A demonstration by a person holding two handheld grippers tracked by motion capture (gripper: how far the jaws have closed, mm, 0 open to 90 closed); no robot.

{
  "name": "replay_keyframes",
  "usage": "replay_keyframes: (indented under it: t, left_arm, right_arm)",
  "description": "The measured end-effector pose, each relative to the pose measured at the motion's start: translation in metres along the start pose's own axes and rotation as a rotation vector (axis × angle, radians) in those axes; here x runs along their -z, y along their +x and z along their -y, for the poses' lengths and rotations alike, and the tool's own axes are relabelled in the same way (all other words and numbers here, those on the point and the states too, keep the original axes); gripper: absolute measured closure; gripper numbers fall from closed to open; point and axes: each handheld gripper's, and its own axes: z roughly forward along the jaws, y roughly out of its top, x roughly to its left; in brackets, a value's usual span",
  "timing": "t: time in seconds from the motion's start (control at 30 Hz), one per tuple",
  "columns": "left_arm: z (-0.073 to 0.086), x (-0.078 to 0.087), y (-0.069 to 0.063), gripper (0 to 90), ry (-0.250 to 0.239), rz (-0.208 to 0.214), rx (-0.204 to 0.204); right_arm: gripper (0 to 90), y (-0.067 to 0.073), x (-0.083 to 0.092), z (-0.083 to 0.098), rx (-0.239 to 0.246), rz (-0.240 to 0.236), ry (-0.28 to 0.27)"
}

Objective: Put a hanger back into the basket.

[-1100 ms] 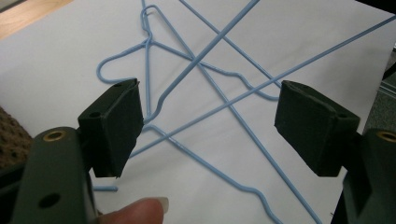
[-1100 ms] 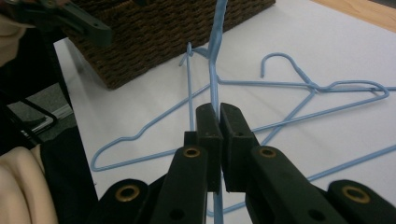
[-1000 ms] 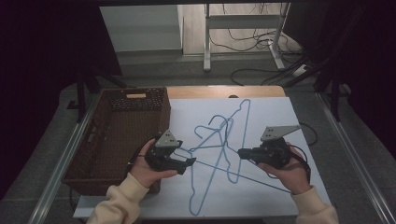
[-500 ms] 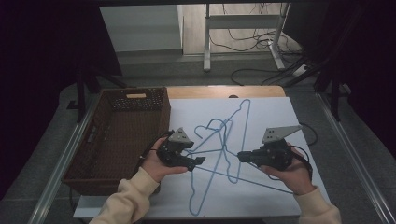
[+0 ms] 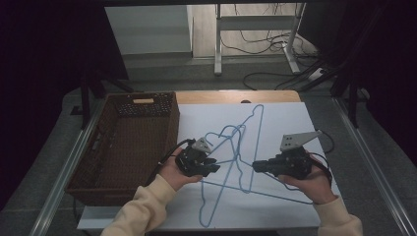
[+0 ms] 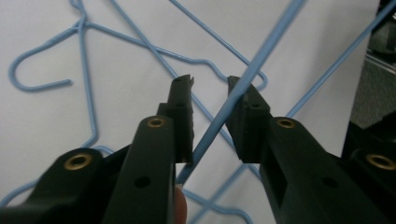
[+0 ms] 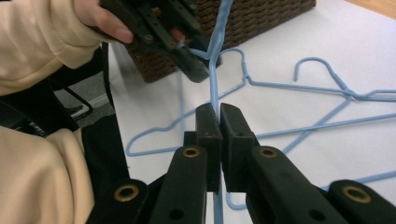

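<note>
Blue hanger [image 5: 231, 162]: lifted above white sheet [image 5: 275, 123] among other hangers; right gripper [image 7: 218, 114] clamped on its wire; left gripper [image 6: 210, 88], jaws just closing, wire between, unpinched; next: finish pinch, carry to basket [image 5: 123, 142].

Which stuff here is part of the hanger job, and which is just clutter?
In the job:
- blue hanger wire, clamped in right tongs
- left tongs, jaws just closing around the same wire, not yet pinching
- other tangled hangers
- likely the wicker basket

Lying about:
- floor cables
- metal stand
</note>
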Motion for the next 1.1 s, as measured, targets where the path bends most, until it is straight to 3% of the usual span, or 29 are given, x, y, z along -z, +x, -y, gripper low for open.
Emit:
replay_keyframes:
  t: [0.07,0.23,0.27,0.3,0.33,0.53,0.57,0.6,0.67,0.87,1.03,1.1]
  left_arm:
    - [-0.001,0.002,-0.005,78.2,0.014,0.033,-0.035]
    - [-0.001,0.006,-0.012,85.2,0.015,0.098,-0.059]
    - [-0.002,0.009,-0.015,85.7,0.001,0.1,-0.033]
    - [-0.002,0.009,-0.015,85.7,0.001,0.1,-0.033]
    - [-0.001,0.013,-0.014,85.7,-0.015,0.115,-0.031]
    - [0.001,0.023,-0.013,85.9,-0.045,0.111,0.005]
    - [0.001,0.026,-0.012,85.9,-0.048,0.109,0.007]
    - [0.002,0.032,-0.011,85.8,-0.068,0.106,0.028]
    - [0.002,0.035,-0.01,85.8,-0.078,0.104,0.032]
    - [0.005,0.058,-0.001,85.7,-0.145,0.089,0.068]
    - [0.009,0.076,0.009,85.8,-0.192,0.073,0.105]
    - [0.012,0.088,0.015,85.8,-0.233,0.074,0.126]
  right_arm:
    - [86.9,-0.003,0.0,0.002,0.001,0.014,0.006]
    - [85.1,-0.009,0.0,0.006,-0.014,0.046,-0.01]
    - [79.4,-0.012,0.0,0.007,-0.019,0.071,-0.011]
    - [79.4,-0.012,0.0,0.007,-0.019,0.071,-0.011]
    - [73.2,-0.012,-0.001,0.009,-0.013,0.098,-0.036]
    - [54.1,-0.01,0.001,0.007,-0.014,0.128,-0.094]
    - [46.2,-0.011,0.003,0.007,-0.027,0.148,-0.114]
    - [43.9,-0.012,0.004,0.008,-0.035,0.157,-0.124]
    - [39.4,-0.015,0.006,0.011,-0.052,0.167,-0.144]
    - [31.8,-0.024,0.009,0.019,-0.106,0.201,-0.179]
    - [30.9,-0.028,0.004,0.025,-0.128,0.214,-0.169]
    - [30.8,-0.03,0.002,0.027,-0.135,0.216,-0.162]
